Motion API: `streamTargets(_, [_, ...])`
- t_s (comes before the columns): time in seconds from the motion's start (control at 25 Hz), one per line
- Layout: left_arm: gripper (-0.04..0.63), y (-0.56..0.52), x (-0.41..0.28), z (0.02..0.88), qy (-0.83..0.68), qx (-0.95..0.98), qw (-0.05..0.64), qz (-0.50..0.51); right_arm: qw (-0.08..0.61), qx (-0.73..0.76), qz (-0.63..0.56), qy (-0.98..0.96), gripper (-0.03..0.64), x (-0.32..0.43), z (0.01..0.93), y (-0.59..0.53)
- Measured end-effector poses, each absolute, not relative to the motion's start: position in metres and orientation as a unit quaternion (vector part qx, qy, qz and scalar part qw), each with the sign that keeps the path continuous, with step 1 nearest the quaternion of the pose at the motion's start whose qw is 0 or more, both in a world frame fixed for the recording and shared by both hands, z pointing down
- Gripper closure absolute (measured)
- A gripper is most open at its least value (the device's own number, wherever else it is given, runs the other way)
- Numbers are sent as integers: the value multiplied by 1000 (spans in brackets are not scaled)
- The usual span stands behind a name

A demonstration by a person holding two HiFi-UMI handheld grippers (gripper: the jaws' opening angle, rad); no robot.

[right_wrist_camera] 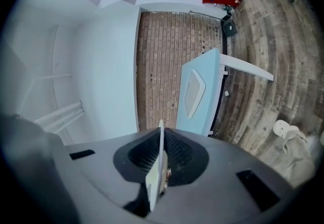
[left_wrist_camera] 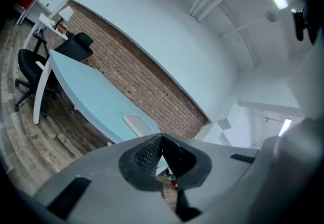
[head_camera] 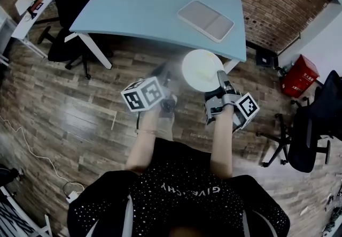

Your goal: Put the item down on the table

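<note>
In the middle of the head view, a round white plate (head_camera: 202, 70) sits just below the near edge of the light blue table (head_camera: 144, 6), above the plank floor (head_camera: 64, 123) and not resting on the tabletop. The right gripper (head_camera: 221, 75) reaches in from the lower right and meets the plate at its right rim. In the right gripper view, the right gripper (right_wrist_camera: 162, 139) has its jaws clamped together on the plate (right_wrist_camera: 156, 177), which shows edge-on as a thin pale sliver running up between the ribbed pads.

To the left of the plate in the head view, the left gripper (head_camera: 169, 83) is blurred at its tip, with its marker cube towards the lower left. Whether it touches the plate cannot be told there. In the left gripper view, the left gripper (left_wrist_camera: 161, 139) has its jaws closed tip to tip with nothing between them. Only a small sliver of floor shows through below the tips.

On the table, towards the upper right of the head view, lies a pale rectangular tray (head_camera: 206, 20), well apart from the plate. The same tray appears on the table (left_wrist_camera: 96, 101) in the left gripper view (left_wrist_camera: 139, 124), and in the right gripper view (right_wrist_camera: 194, 91) on the table (right_wrist_camera: 211, 86).

A brick wall (head_camera: 278, 0) runs behind the table. A black office chair (head_camera: 72, 0) stands at the upper left, a second one (head_camera: 315, 123) is at the right edge, and a red box (head_camera: 299, 76) sits on the floor near the wall at the right.
</note>
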State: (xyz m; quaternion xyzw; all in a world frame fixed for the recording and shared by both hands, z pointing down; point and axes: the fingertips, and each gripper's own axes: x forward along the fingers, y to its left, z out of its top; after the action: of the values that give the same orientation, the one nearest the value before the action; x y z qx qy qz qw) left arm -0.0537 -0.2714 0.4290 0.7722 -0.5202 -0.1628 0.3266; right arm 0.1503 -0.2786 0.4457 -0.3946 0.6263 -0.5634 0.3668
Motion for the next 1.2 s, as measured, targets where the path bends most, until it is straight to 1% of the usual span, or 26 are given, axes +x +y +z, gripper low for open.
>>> streamTargets(0.16, [584, -299, -52, 429, -513, 776, 323, -174, 373, -393, -557, 630, 591, 154, 447, -301])
streamTargets(0.64, [584, -471, -38, 417, -487, 795, 331, -143, 387, -406, -557, 612, 591, 156, 435, -463])
streamTargets(0.92, [584, -578, -52, 397, -481, 806, 317, -138, 399, -410, -546, 612, 591, 146, 418, -564])
streamTargets(1.2, [584, -665, -55, 396, -471, 812, 319, -132, 398, -420, -544, 608, 591, 139, 418, -644])
